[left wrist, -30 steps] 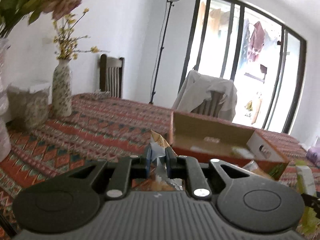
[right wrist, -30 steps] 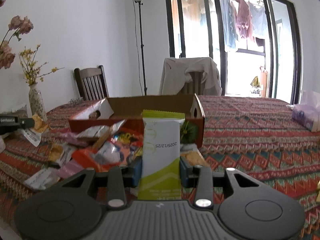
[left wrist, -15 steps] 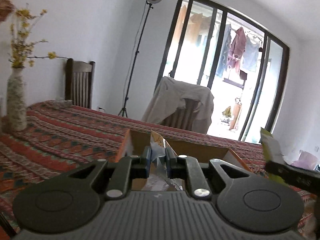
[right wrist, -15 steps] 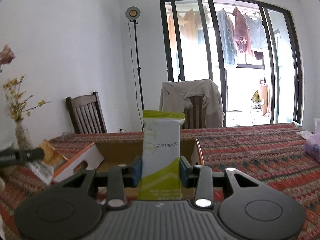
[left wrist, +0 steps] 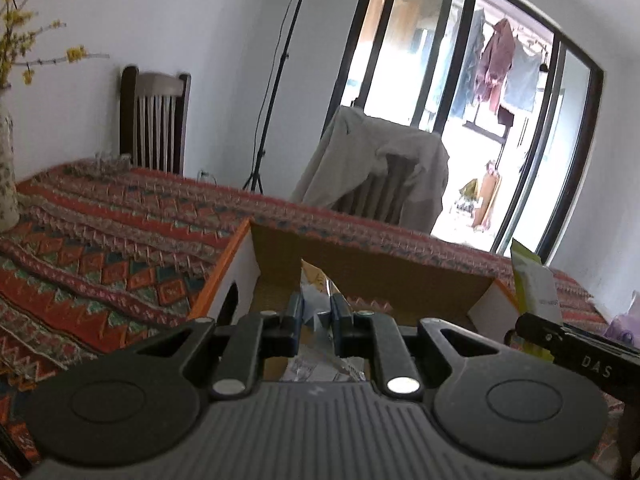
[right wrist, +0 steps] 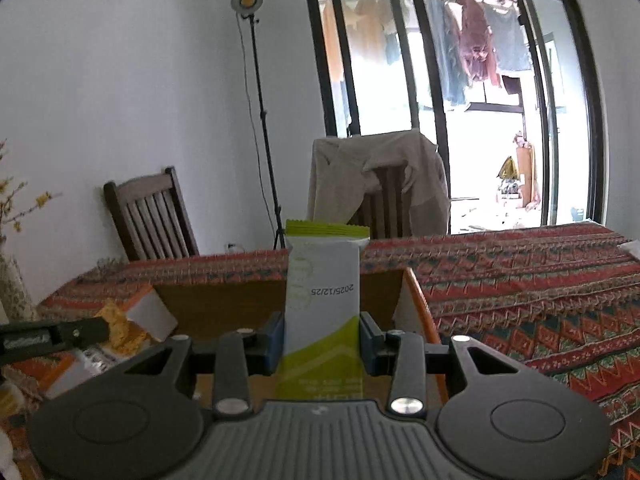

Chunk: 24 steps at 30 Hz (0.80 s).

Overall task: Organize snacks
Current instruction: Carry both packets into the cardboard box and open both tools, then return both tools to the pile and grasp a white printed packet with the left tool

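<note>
Both grippers have come forward and up over the cardboard box since the earlier frames; the loose pile of snacks has dropped out of the right view. Our left gripper pinches a crumpled yellow-and-silver snack packet above the box's left end. Our right gripper is clamped on a white-and-green snack bar, held upright over the right end.

We judge the step as dropping both snacks into the box. To do it well, we lower each one below the rim before letting go, and lay the bar flat so it does not stand or tip out. The box floor is mostly hidden by the grippers, so we cannot tell how full it is.

Edges: the orange right wall sits just beside the bar, and the white left flap is near the packet. The two grippers are near each other, so we release one at a time. Patterned tablecloth to the right looks open for pulling back.
</note>
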Tool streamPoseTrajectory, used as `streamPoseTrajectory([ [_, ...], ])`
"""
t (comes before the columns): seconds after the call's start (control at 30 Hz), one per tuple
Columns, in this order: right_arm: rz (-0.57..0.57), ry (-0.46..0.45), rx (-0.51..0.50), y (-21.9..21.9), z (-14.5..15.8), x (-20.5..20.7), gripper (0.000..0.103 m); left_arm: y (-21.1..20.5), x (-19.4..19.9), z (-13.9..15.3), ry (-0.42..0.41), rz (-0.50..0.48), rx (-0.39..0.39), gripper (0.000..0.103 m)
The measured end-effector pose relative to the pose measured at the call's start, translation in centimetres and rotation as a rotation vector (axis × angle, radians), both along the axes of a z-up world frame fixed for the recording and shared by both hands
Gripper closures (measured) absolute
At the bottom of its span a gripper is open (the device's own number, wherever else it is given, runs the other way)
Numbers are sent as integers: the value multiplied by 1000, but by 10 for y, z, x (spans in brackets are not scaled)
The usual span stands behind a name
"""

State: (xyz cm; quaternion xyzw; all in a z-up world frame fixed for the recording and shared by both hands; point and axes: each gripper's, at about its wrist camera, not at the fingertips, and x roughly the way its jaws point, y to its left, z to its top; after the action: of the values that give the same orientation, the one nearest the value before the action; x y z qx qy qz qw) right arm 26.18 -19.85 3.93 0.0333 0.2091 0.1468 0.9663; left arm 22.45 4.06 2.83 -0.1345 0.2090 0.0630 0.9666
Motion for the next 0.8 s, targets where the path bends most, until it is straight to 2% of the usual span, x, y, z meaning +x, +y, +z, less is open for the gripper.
streamPoseTrajectory([
  [0.13,19,43,-35,5,-10,2,62,4,0,-7,16,6,-6,87],
  [0.17,17,52,-40,5,-12,2,62,6,-1,-8,14,6,-13,84],
  [0.2,16,57,-39,4,-13,2,62,6,-1,-8,14,7,-16,72],
  [0.23,19,62,-33,4,-14,1,54,7,-3,-9,8,10,-20,65],
  [0.3,18,56,-27,3,-14,-1,37,7,-6,-8,-9,22,-13,31],
  [0.33,15,47,-24,2,-14,-3,25,6,-9,-7,-27,28,-6,24],
  [0.37,12,40,-20,2,-13,-4,15,5,-12,-6,-41,33,-3,11],
  [0.4,10,34,-16,1,-13,-5,11,5,-15,-4,-57,43,-1,0],
  [0.47,8,30,-5,-2,-13,-5,0,5,-19,-2,-94,70,1,0],
  [0.8,-2,21,2,-7,-11,-4,0,8,-19,3,-60,107,-29,0],
])
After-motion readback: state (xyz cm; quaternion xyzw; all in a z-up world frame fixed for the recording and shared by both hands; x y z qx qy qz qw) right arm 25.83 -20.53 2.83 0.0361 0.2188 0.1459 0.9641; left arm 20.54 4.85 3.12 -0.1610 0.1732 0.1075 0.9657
